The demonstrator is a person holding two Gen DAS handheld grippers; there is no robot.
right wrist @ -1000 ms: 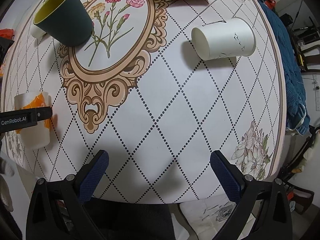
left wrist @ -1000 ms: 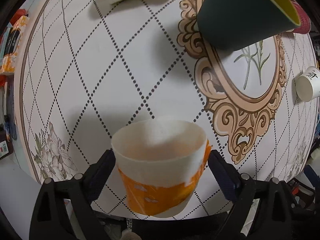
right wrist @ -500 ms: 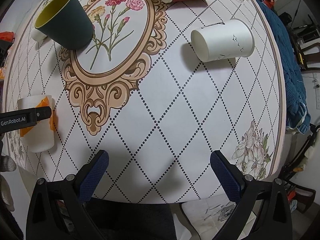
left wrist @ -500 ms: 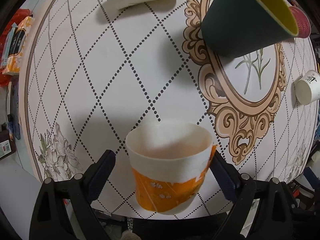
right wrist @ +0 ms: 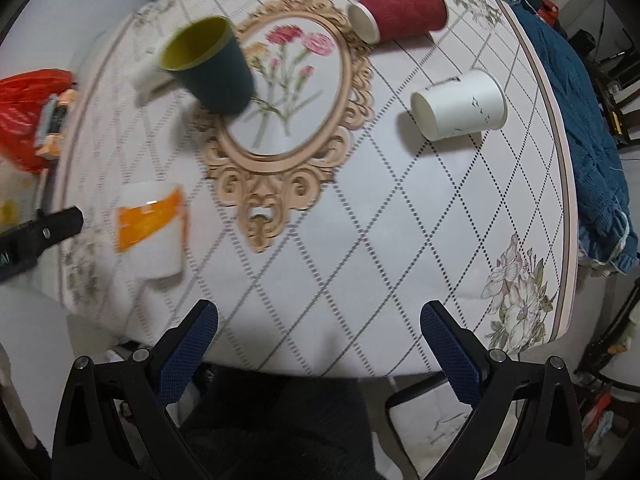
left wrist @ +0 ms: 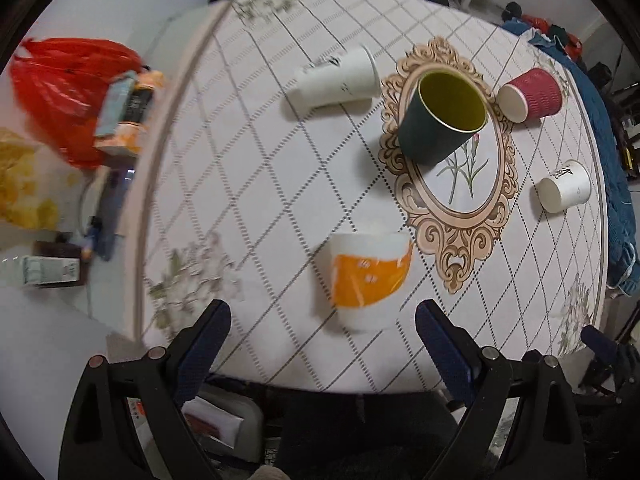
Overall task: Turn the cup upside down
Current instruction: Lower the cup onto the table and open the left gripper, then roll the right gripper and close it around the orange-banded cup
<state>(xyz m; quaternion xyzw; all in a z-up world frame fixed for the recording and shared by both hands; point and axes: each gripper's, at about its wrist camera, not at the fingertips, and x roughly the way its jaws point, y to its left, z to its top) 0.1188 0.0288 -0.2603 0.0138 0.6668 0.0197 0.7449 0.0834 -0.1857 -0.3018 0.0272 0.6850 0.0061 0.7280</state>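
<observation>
A white cup with an orange band stands on the table near its front edge, flat end up; it also shows in the right wrist view. My left gripper is open and empty, pulled back just short of the cup. One of its fingers shows at the left of the right wrist view. My right gripper is open and empty over the table's front edge.
A dark green cup stands upright on the floral medallion. A red cup and two white paper cups lie on their sides. A red bag and clutter lie left of the table. A blue cloth lies right.
My left gripper has let go of the orange-banded cup and drawn back and up from it. The right gripper has also pulled back a little.
</observation>
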